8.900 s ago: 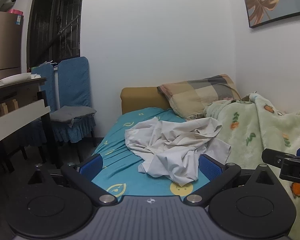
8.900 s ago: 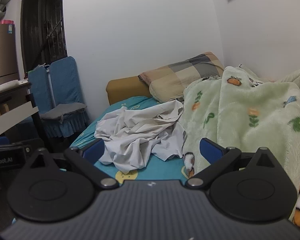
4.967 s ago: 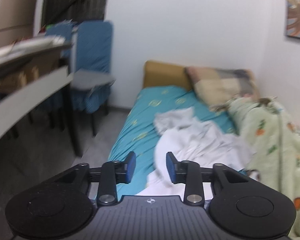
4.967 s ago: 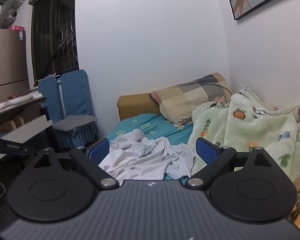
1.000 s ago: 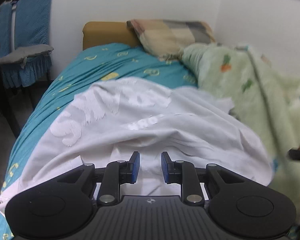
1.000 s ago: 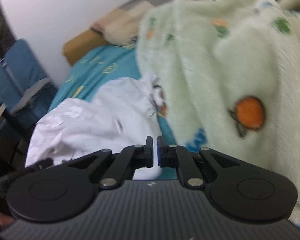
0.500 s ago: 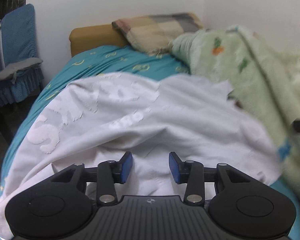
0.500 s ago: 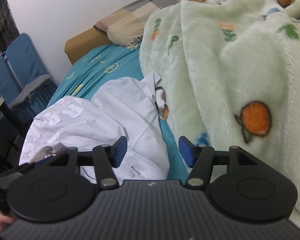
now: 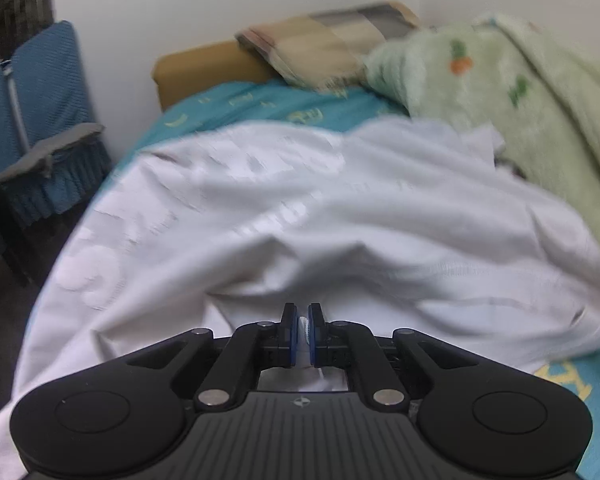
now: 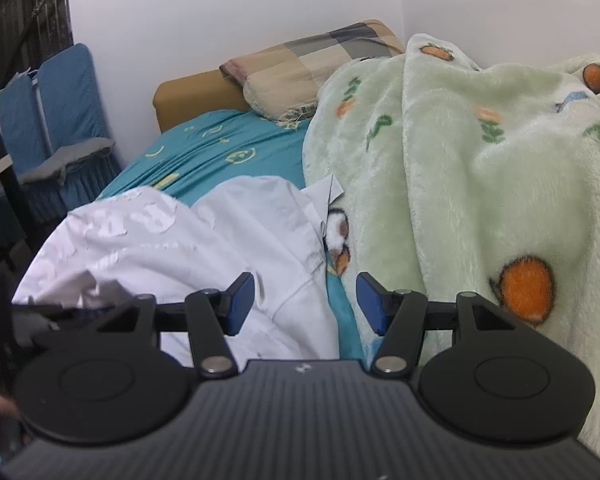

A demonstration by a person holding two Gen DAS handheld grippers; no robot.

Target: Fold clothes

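A white shirt [image 9: 300, 216] with raised white lettering lies spread over the teal bed sheet [image 9: 260, 104]. My left gripper [image 9: 302, 330] is shut on a fold of the shirt's near edge, with white cloth pinched between the blue pads. In the right wrist view the shirt [image 10: 172, 244] lies left of centre, its collar against the green blanket. My right gripper [image 10: 306, 300] is open and empty, just above the shirt's right edge and the sheet.
A green fleece blanket [image 10: 480, 184] with orange fruit prints is heaped along the right side of the bed. A checked pillow [image 10: 312, 64] leans on the tan headboard [image 10: 196, 96]. Blue chairs [image 10: 56, 120] stand left of the bed on a dark floor.
My left gripper has closed on the shirt's near edge. My right gripper, shut a second ago, has opened and stays open beside the blanket.
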